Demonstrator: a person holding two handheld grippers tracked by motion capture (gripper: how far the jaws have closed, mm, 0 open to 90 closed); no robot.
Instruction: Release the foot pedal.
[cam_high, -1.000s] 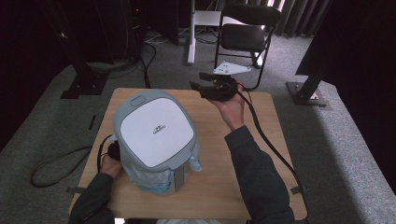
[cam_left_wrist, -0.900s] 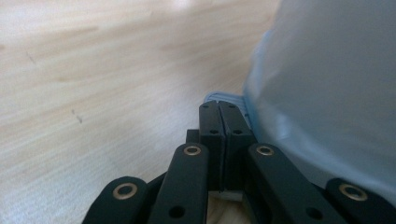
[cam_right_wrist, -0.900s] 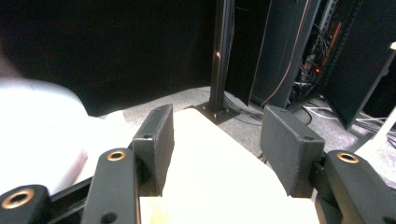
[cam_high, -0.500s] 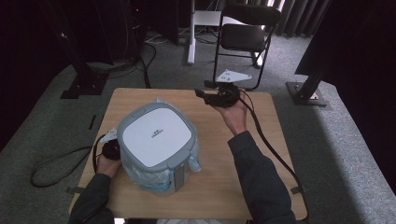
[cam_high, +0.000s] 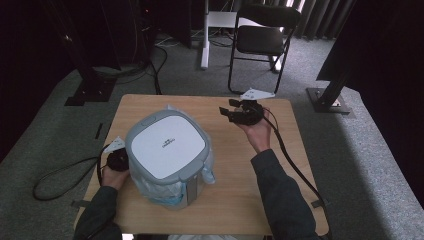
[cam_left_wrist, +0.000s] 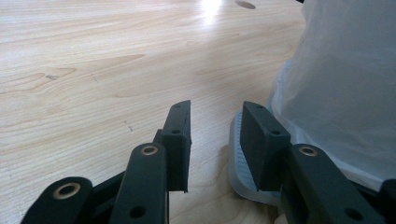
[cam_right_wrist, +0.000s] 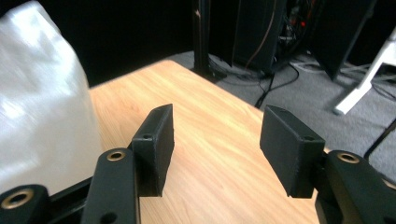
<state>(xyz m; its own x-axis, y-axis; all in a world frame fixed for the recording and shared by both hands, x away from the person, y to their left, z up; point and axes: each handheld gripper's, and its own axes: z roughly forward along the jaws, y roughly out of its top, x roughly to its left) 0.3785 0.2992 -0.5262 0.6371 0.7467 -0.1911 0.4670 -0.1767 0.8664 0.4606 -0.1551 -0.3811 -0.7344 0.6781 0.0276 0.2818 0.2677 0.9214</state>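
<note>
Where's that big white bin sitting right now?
In the high view, the white bin stands on the wooden table's left half, beside the left gripper.

Dim dark surroundings, lit table (cam_high: 240, 200) — glare spot on wood, soft blurry bag (cam_right_wrist: 42, 107)

Grey-and-white lidded bin (cam_high: 167, 150), plastic-wrapped, upright on the wooden table's (cam_high: 235, 200) left half

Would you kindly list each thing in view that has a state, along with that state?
Lidded bin: upright on the table, lid closed, clear plastic liner bulging below the lid.
Left gripper: open, empty, beside the bin's base.
Right gripper: open, empty, held above the table.
Folding chair: unfolded, unoccupied.
</note>
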